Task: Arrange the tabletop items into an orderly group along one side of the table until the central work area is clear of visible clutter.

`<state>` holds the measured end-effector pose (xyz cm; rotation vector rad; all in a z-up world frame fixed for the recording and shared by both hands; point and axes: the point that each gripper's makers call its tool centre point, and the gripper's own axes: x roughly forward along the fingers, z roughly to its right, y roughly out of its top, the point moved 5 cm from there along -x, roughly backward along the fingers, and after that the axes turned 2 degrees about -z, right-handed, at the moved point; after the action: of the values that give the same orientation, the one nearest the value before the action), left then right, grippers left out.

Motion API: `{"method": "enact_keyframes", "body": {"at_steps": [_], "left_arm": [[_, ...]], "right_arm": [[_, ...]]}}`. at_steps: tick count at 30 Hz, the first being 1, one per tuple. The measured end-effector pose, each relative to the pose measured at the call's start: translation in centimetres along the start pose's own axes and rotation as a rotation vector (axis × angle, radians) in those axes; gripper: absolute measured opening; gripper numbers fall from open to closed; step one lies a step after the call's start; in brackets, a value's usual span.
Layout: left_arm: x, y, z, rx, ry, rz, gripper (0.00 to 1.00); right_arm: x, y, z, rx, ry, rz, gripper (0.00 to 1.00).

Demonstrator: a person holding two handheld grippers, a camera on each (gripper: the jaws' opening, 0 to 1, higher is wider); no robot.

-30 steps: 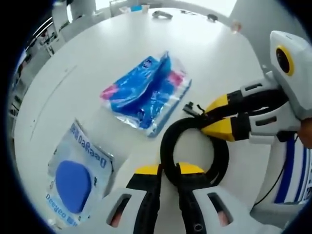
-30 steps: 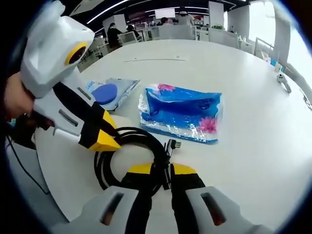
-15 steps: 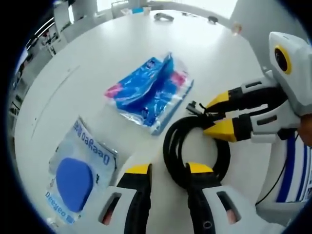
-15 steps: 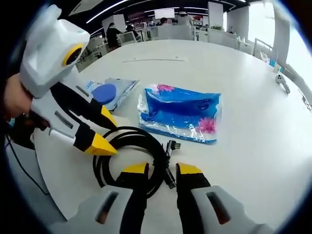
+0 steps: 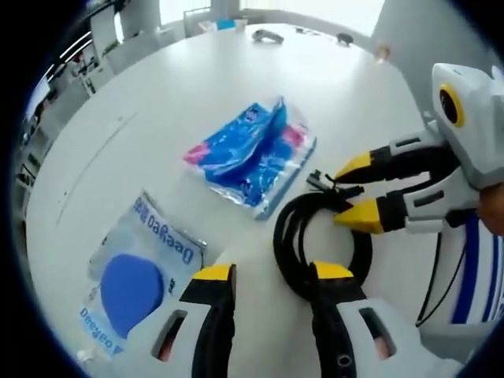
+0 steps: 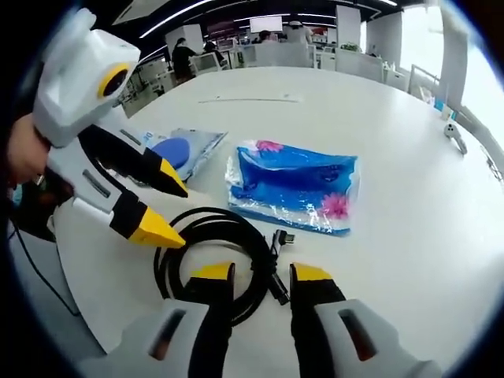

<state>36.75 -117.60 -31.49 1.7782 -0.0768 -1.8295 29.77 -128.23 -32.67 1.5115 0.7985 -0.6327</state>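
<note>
A coiled black cable (image 5: 293,239) lies on the white round table (image 5: 157,94) near its edge. My left gripper (image 5: 272,273) stands open, its jaws on either side of the coil's near part. The right gripper (image 5: 355,191) comes in from the right, open, tips at the coil's far side. In the right gripper view my right gripper (image 6: 260,273) is open around the cable (image 6: 236,228), and the left gripper (image 6: 164,205) is open at the left. A blue flowered packet (image 5: 252,153) (image 6: 295,185) lies beyond the cable. A clear bag with a blue round pad (image 5: 134,283) (image 6: 177,150) lies beside it.
Small grey objects (image 5: 268,34) lie at the far rim of the table, and one (image 6: 455,130) shows at the right. A hand (image 6: 24,153) holds the left gripper. A thin black cord (image 5: 433,276) hangs off the table edge. Desks and people stand in the background.
Both grippers were shut on the cable a second ago. Both have since opened and let it go, and the cable lies on the table. Both have drawn back slightly.
</note>
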Motion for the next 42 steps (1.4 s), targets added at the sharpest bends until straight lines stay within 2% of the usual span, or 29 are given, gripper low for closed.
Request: {"method": "enact_keyframes", "body": {"at_steps": [10, 16, 25, 34, 42], "left_arm": [[-0.9, 0.1, 0.0, -0.013, -0.010, 0.027, 0.43], [-1.6, 0.1, 0.0, -0.018, -0.016, 0.044, 0.47], [-3.0, 0.0, 0.0, -0.019, -0.030, 0.074, 0.54], [-5.0, 0.0, -0.9, -0.055, -0.051, 0.129, 0.59], [-6.8, -0.4, -2.4, -0.079, -0.044, 0.163, 0.60]], "right_arm": [[-0.7, 0.3, 0.0, 0.001, -0.020, 0.017, 0.32], [-1.2, 0.5, -0.1, 0.005, -0.038, 0.031, 0.39], [-2.1, 1.5, -0.6, 0.023, -0.053, 0.080, 0.45], [-3.0, 2.9, -1.9, 0.058, -0.063, 0.144, 0.47], [-2.9, 4.1, -3.8, 0.106, -0.033, 0.195, 0.46]]}}
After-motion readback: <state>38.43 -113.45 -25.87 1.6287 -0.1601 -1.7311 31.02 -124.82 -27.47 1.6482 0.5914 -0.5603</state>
